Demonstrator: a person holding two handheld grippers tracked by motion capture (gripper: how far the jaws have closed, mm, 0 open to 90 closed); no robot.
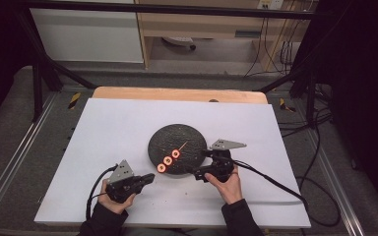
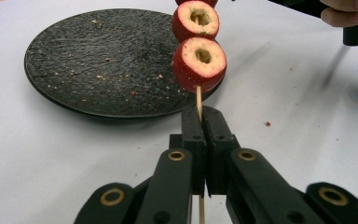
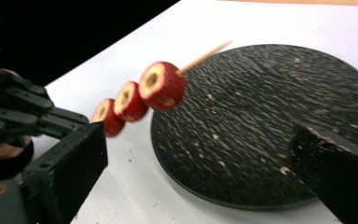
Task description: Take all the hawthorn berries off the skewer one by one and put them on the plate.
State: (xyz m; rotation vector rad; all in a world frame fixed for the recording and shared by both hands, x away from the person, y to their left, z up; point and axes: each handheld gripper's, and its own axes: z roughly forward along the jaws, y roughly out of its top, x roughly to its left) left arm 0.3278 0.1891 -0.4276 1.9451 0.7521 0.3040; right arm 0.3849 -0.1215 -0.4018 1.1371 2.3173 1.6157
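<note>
Three red fruit pieces (image 1: 168,160) sit threaded on a thin wooden skewer (image 1: 183,145), which slants over the near left edge of a round black plate (image 1: 189,137). Starting at the left, near the front edge of the white desk (image 1: 113,123), the left gripper (image 1: 150,177) has its jaws clamped tight on the bare lower end of the skewer, holding it off the desk with the fruit just beyond the jaw tips. The fruit pieces are cored, pale inside, and touch one another along the stick. The plate lies around the middle of the desk, scattered with crumbs. At the plate's right edge, the right gripper (image 1: 199,164) has wide-apart jaws with nothing between them, facing the skewer.
</note>
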